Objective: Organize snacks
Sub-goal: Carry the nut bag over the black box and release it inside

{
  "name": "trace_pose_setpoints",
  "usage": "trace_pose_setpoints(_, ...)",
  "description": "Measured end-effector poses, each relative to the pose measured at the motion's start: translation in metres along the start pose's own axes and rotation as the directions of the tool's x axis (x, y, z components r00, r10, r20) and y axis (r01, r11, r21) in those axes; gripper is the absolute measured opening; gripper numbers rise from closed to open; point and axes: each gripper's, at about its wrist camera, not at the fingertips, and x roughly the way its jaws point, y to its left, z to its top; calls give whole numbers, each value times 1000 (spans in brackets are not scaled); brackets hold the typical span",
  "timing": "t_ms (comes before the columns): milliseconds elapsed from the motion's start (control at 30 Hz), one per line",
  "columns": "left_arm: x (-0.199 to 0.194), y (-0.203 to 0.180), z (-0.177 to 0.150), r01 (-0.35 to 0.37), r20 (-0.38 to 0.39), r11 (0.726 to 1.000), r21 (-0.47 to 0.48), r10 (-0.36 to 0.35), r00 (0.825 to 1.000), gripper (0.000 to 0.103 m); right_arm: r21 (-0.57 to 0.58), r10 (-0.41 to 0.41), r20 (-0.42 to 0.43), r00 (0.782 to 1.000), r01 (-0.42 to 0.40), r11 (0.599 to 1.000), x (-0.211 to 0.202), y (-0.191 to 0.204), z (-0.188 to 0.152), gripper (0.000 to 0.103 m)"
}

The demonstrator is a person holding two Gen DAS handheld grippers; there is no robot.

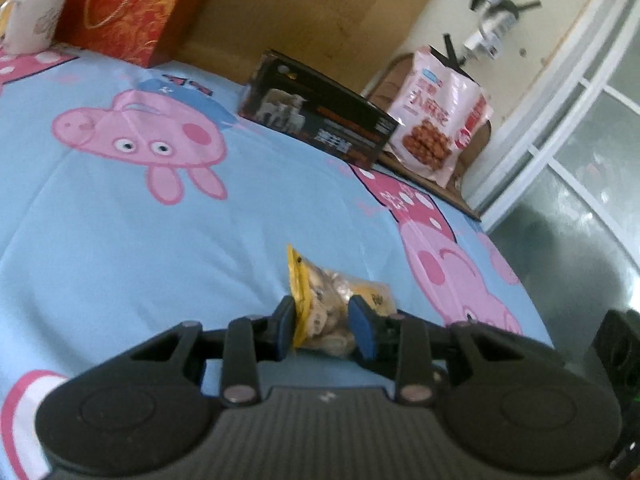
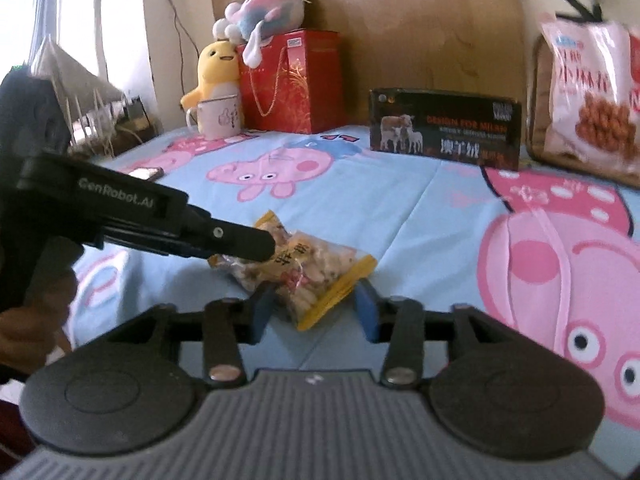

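While both grippers meet at one snack bag (image 2: 304, 270), the bag sits low over the blue cartoon-pig bedspread (image 2: 420, 216), near its front edge; whether it touches the cloth cannot be told. The left gripper (image 1: 326, 330) pinches one end of the bag between its blue pads (image 1: 362, 328), the yellow sealed strip pressed against the left pad and standing upright. In the right wrist view the same tool enters from the left, its black finger covering the bag's far end. The right gripper (image 2: 316, 312) stands partly spread, its pads on either side of the bag's yellow-edged near end; whether they press on it cannot be told. The bag's long axis runs on a slant, from upper left at the left gripper down to lower right. Well behind, by the headboard, stand a dark box (image 2: 444, 128), a pink snack bag (image 2: 588, 100), a red gift bag (image 2: 292, 84) and a mug (image 2: 218, 116).
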Motion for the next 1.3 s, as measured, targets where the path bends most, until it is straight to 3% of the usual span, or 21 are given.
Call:
trace_pose_setpoints(233, 16, -24, 20, 50, -37, 996, 72, -48, 998, 28, 62, -36, 17, 999, 35, 997, -8, -24, 14, 27)
trace_pose_setpoints(500, 67, -75, 126, 108, 0, 970, 217, -111, 994, 29, 15, -163, 182, 970, 163, 986, -2, -85, 78, 27)
trace_pose_setpoints(667, 122, -79, 201, 64, 39, 968, 243, -75, 996, 29, 53, -183, 229, 956, 175, 983, 45, -150, 129, 27)
trace_pose_setpoints(800, 175, -68, 237, -29, 52, 974, 223, 18, 999, 30, 19, -223, 212, 951, 224, 974, 100, -175, 145, 30)
trace_pose_setpoints(900, 208, -55, 246, -111, 51, 975, 190, 103, 993, 32, -59, -264, 216, 940, 283, 957, 131, -173, 136, 36)
trace_pose_setpoints(1000, 226, -47, 242, -152, 43, 972, 179, 146, 988, 36, -54, -284, 261, 923, 307, 950, 129, -169, 129, 43)
trace_pose_setpoints(1100, 220, -49, 236, -177, 77, 969, 174, 166, 983, 37, -75, -266, 282, 922, 297, 952, 119, -170, 127, 51)
trace_pose_setpoints(1300, 175, -55, 213, -185, 134, 971, 148, 166, 977, 37, 5, -262, 267, 927, 271, 963, 98, -165, 124, 51)
